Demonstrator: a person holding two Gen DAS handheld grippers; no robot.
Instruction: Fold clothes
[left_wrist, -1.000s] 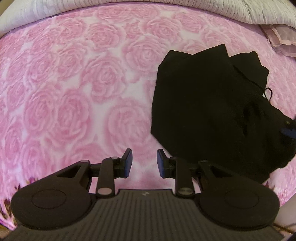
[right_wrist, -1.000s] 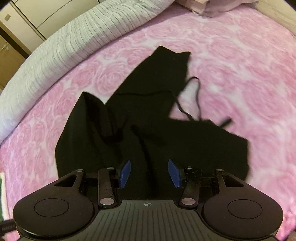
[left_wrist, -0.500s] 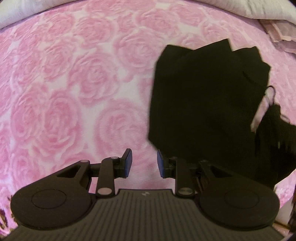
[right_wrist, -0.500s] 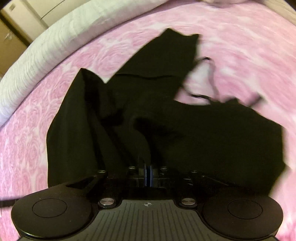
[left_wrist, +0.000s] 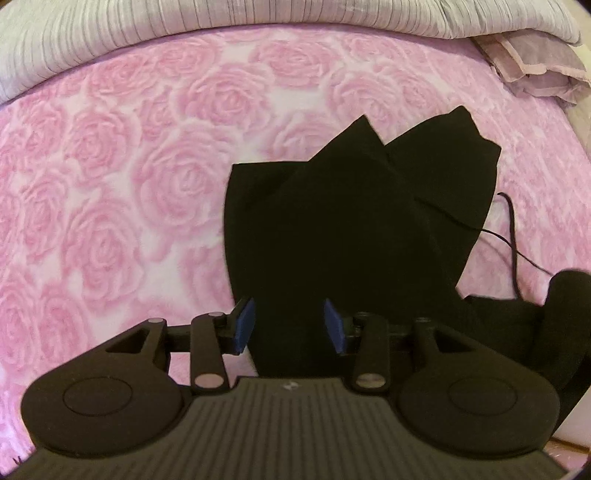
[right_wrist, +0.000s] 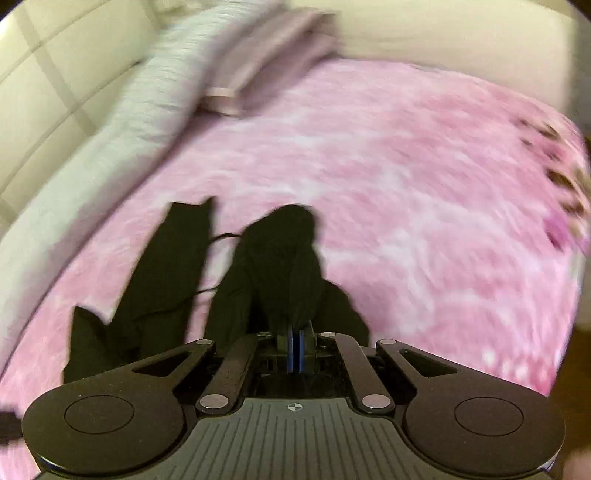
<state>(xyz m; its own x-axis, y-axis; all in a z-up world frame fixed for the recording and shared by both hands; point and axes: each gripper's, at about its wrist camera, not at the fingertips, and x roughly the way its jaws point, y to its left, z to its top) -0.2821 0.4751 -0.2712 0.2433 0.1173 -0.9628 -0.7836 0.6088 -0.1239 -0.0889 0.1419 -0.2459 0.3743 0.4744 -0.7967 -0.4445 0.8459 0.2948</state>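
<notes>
Two grippers: right gripper (right_wrist: 295, 349) pinching black garment (left_wrist: 332, 229); left gripper (left_wrist: 288, 326) opening.

A bed fills nearly the whole frame, spread with a plush pink blanket (left_wrist: 140, 192) embossed with large roses. Along the top edge lies a rolled grey striped quilt (left_wrist: 258, 16), and at the upper right sits a pale lilac pillow (left_wrist: 535, 70). In the right wrist view a cream padded headboard (right_wrist: 48, 85) with stitched panels occupies the upper left, and a plain cream wall (right_wrist: 461, 44) runs across the top. The light is warm and dim.
</notes>
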